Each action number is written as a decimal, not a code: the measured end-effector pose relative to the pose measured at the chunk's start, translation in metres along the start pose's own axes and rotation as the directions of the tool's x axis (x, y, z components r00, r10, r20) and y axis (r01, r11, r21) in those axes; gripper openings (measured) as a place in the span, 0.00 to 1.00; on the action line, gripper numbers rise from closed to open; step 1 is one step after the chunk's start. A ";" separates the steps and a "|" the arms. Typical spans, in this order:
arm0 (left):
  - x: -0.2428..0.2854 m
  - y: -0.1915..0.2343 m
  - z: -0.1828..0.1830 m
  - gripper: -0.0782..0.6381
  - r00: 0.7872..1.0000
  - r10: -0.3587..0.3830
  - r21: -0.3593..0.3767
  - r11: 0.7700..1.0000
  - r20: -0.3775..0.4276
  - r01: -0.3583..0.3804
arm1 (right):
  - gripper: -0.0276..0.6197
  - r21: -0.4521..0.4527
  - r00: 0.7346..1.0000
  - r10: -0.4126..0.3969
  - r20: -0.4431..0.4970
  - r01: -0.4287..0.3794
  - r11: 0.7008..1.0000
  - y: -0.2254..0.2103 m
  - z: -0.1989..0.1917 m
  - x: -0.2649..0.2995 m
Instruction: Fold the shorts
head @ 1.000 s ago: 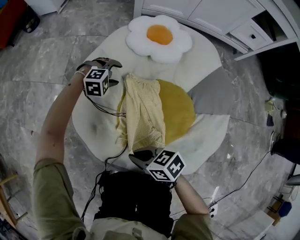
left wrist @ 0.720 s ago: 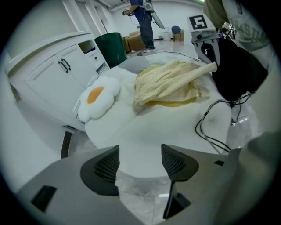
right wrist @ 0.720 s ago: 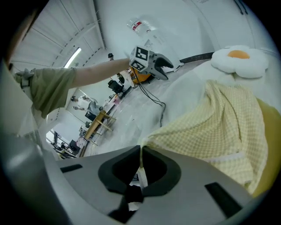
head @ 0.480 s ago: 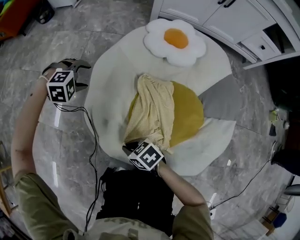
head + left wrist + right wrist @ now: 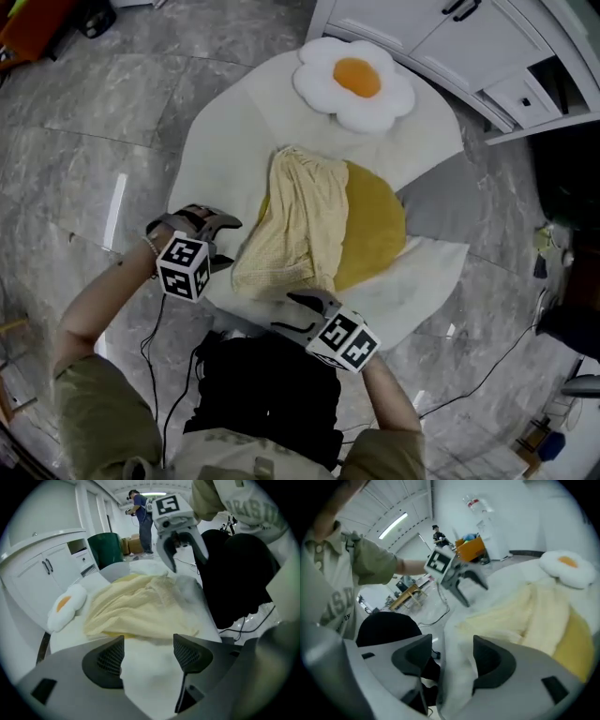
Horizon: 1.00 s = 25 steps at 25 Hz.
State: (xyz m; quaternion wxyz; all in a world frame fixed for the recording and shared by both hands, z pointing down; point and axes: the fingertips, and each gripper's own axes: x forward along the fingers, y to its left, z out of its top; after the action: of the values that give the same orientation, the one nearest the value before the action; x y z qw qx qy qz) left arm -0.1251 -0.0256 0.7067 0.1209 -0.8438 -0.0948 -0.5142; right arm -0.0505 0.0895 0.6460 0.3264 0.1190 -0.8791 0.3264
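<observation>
Two claws: my left claw [image 5: 225, 242] at middle left, my right claw [image 5: 292, 314] at lower centre; both released, jaws just opened wider, nothing pinched.
One garment: pale yellow shorts [image 5: 295, 225], bunched lengthwise at frame centre on the mat, partly over its yolk patch [image 5: 375, 225].
One mat: white mat [image 5: 225, 141]; its near edge lies between my right jaws.
One pillow: egg pillow [image 5: 354, 82], top centre, apart from the shorts.
Open room: grey floor [image 5: 94, 122] all round the mat.
</observation>
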 end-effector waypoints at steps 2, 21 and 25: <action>0.022 -0.024 0.031 0.56 0.999 0.003 0.012 1.000 0.050 -0.004 | 0.46 -0.012 0.986 -0.165 -0.009 0.165 0.986 -0.026 -0.025 -0.039; 0.062 -0.027 0.058 0.19 0.991 0.131 0.077 0.989 -0.040 -0.128 | 0.11 -0.184 0.889 -0.439 -0.130 0.413 0.892 -0.079 -0.066 -0.023; 0.036 -0.037 0.053 0.19 0.996 0.088 0.156 0.984 -0.017 -0.084 | 0.10 -0.241 0.888 -0.424 -0.179 0.378 0.894 -0.071 -0.075 -0.044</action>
State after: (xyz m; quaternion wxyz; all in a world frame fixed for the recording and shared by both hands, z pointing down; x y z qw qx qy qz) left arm -0.0742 0.0269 0.7193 0.2093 -0.8290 -0.0965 -0.5096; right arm 0.0502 0.0843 0.6958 0.4953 0.2274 -0.8204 0.1731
